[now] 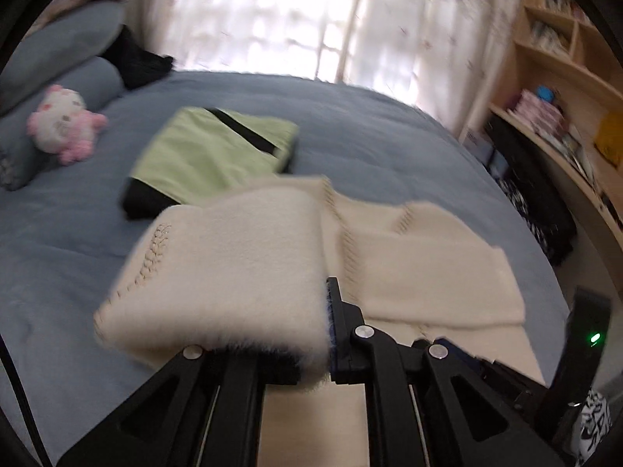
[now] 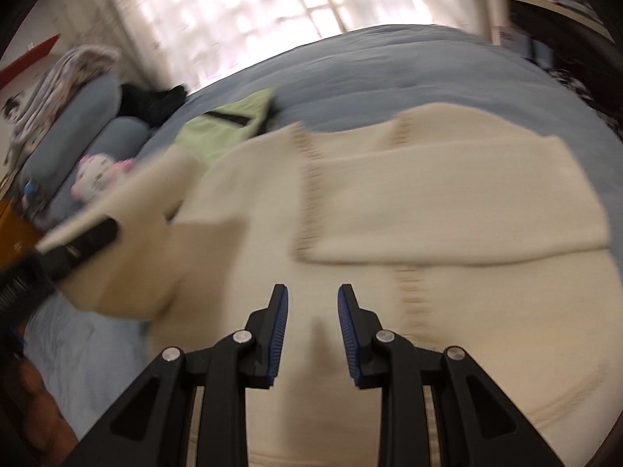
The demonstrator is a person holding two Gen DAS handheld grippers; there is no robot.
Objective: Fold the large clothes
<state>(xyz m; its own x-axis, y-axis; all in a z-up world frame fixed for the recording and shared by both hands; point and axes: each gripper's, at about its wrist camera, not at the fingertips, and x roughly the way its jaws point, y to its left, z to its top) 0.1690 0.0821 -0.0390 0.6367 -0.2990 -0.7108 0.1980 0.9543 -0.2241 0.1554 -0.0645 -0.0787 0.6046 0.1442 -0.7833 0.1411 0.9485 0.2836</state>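
A cream knit sweater [image 2: 428,202] lies spread on the blue bed, its right sleeve folded across the chest. My left gripper [image 1: 325,311] is shut on the sweater's left sleeve [image 1: 226,272] and holds it lifted above the body; the left finger is hidden under the fabric. In the right wrist view the left gripper [image 2: 78,249] shows at the left edge with the sleeve [image 2: 155,210] draped from it. My right gripper [image 2: 312,299] is open and empty, just above the sweater's lower body.
A folded green and black garment [image 1: 210,155] lies beyond the sweater. A pink plush toy [image 1: 64,122] and blue pillows [image 1: 58,54] sit at the bed's left. Wooden shelves [image 1: 564,78] stand on the right. A curtained window is behind the bed [image 1: 389,136].
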